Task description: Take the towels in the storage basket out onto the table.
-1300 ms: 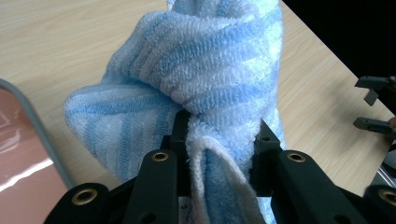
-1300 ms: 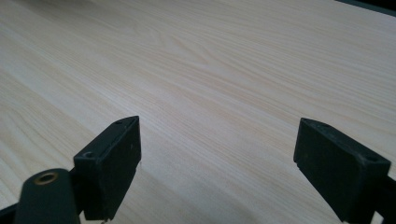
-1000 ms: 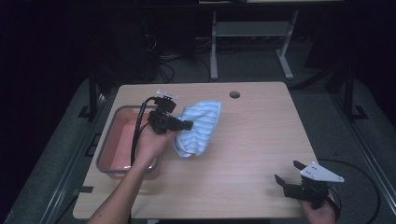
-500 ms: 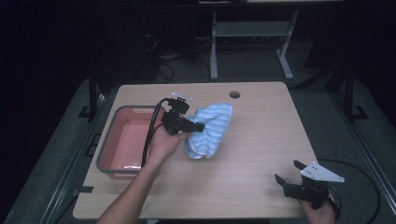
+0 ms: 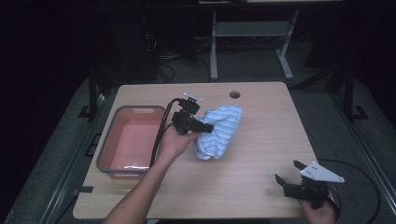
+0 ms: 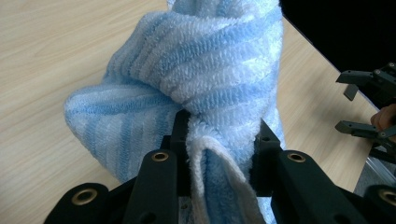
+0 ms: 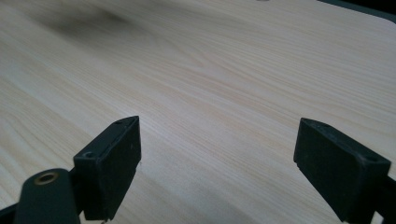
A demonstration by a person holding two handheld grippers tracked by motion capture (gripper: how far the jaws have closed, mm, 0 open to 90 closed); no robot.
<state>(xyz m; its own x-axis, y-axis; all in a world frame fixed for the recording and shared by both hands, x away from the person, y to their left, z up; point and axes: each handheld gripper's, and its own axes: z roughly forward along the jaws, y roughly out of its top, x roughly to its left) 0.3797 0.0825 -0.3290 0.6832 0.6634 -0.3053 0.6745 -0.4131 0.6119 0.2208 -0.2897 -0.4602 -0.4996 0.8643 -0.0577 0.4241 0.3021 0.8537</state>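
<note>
A blue-and-white striped towel [image 5: 222, 128] lies bunched near the middle of the wooden table [image 5: 261, 140]. My left gripper [image 5: 206, 127] is shut on a fold at the towel's left side. In the left gripper view the terry cloth [image 6: 201, 79] bulges over the two black jaws, which pinch a folded edge between them [image 6: 219, 154]. My right gripper [image 5: 286, 173] stands open, low over the table's front right corner, with nothing in it. In the right gripper view its jaws stand wide apart [image 7: 217, 158] over bare wood [image 7: 210, 70].
A pink tub with a grey rim [image 5: 108, 140] sits at the table's left side, nothing visible inside. A round cable hole [image 5: 234, 94] is near the far edge. A metal frame [image 5: 252, 32] stands on the floor beyond. My right gripper [image 6: 362, 105] shows far off past the towel.
My left gripper has carried the towel to the right, away from the pink tub, and a little lower. The right gripper has stayed where it was.
</note>
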